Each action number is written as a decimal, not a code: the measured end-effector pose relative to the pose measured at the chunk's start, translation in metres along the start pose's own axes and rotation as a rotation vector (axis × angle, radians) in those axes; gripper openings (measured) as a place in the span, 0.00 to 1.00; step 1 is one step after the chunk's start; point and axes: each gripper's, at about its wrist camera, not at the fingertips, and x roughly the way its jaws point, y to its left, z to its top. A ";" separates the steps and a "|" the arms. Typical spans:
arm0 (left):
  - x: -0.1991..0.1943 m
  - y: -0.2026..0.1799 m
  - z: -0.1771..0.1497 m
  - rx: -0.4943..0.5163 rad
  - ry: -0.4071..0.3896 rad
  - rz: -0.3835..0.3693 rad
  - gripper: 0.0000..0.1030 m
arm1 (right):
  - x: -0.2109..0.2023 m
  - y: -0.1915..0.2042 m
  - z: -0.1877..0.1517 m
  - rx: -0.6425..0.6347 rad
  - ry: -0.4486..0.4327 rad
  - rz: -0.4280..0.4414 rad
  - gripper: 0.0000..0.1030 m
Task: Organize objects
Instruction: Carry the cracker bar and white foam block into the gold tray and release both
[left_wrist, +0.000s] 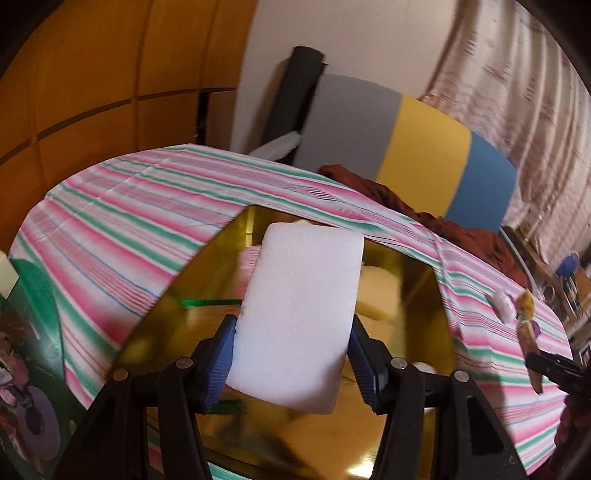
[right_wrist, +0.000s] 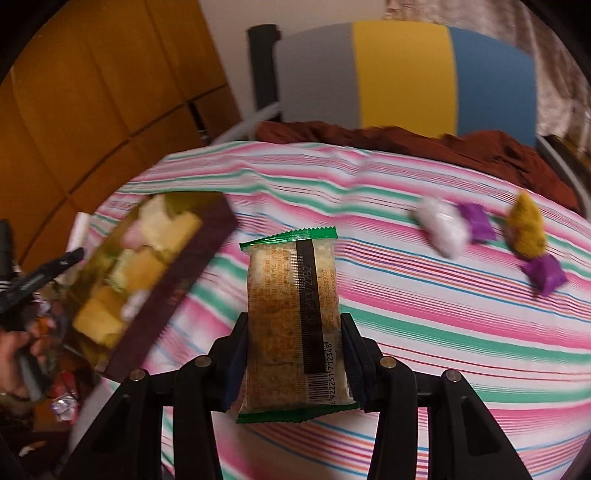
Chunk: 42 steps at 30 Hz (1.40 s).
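The left gripper (left_wrist: 291, 363) is clenched on a white packet (left_wrist: 301, 314), its blue ribbed pads (left_wrist: 225, 365) pressing both long edges; the packet stands up between the fingers and hangs above a gold-lined tray (left_wrist: 413, 398). The right gripper (right_wrist: 293, 354) grasps a green-edged snack bar (right_wrist: 293, 321) by its sides, barcode face toward the camera, above the striped cloth (right_wrist: 443, 332).

Left wrist view: the tray's mirror-like floor fills the centre, with pale yellow packets (left_wrist: 376, 291) and a pink one lying in it behind the white packet. At the right edge of this view the right gripper's black fingers hold the snack bar edge-on, beside a small white sweet (left_wrist: 504, 306) on the cloth.

Right wrist view: the tray appears from outside as a dark maroon-walled box (right_wrist: 166, 295), blurred, holding yellow and pink packets. Only this view shows the loose sweets at the cloth's far right: a white wrapped sweet (right_wrist: 441, 230), two purple sweets (right_wrist: 476, 221) and a yellow sweet (right_wrist: 526, 230), close together. At the left edge, a hand (right_wrist: 16, 354) grips the left gripper's black body beside the tray.

Both grippers point obliquely downward at the table. Beyond it stand a grey, yellow and blue panel (right_wrist: 402, 74) and rumpled brown cloth (right_wrist: 480, 147).
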 end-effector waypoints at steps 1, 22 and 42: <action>0.003 0.006 0.000 -0.007 0.009 0.008 0.57 | 0.000 0.011 0.002 -0.003 -0.005 0.026 0.45; 0.040 0.035 -0.018 -0.037 0.139 0.016 0.60 | 0.072 0.141 0.040 0.205 0.008 0.204 0.45; 0.027 0.028 -0.013 -0.085 0.141 0.009 0.73 | 0.091 0.143 0.055 0.173 -0.073 -0.059 0.62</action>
